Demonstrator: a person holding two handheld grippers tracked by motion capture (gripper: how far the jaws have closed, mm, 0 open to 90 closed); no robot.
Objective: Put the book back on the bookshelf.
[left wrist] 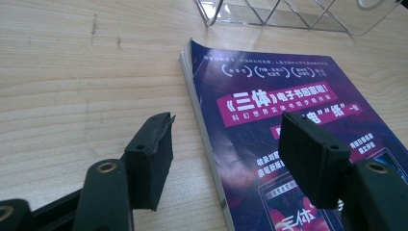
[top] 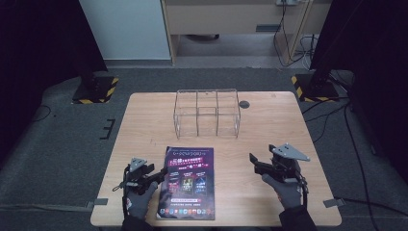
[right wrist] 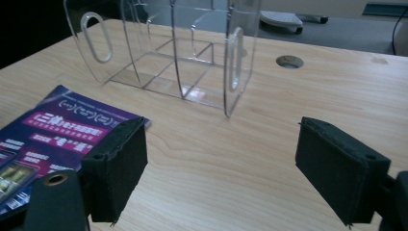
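A purple magazine [top: 188, 183] lies flat at the table's [top: 269, 120] near edge, left of centre. The left gripper [left wrist: 226, 144] straddles its left edge, jaws wide and empty; the right gripper [right wrist: 221, 168] gapes empty, well right.

High view looks down from above at the whole table [top: 269, 120]. Both gripper views sit low & close – both see the magazine [left wrist: 298, 120] + clear box [right wrist: 183, 48].

Purple magazine [top: 188, 182], clear organizer [top: 207, 113], black gripper [top: 161, 174]
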